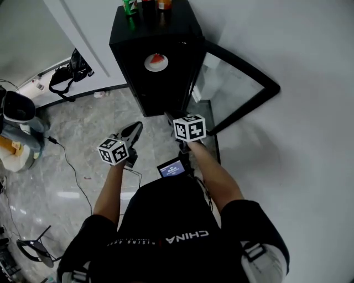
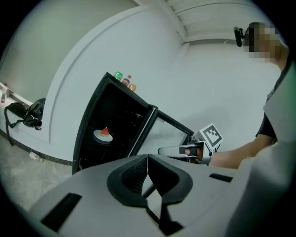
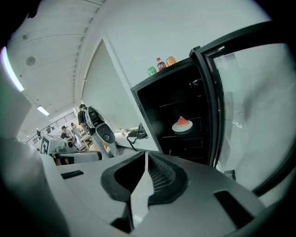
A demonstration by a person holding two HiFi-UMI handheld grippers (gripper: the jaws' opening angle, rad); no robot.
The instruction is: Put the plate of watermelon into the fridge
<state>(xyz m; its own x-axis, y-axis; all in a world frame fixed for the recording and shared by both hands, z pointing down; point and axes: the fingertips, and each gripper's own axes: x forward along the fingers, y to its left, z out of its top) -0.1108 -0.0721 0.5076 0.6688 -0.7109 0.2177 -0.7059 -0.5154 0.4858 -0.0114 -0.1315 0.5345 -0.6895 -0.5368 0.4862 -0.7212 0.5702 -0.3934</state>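
Three bottles [image 1: 147, 5] stand in a row close to the white wall [image 1: 276, 44]: green, red and orange. Down to my left a black bag [image 1: 69, 74] with a loose strap lies on the grey marble floor [image 1: 83, 127], right against the wall's foot. A thin black cable [image 1: 71, 168] snakes across that floor from a white and dark-grey machine [image 1: 19, 110] at the left edge. A small lit screen [image 1: 171, 168] sits just below me. A black thin-legged stand [image 1: 33, 247] shows at the lower left. Far off, people [image 3: 69, 132] stand by tables under strip lights [image 3: 43, 110].
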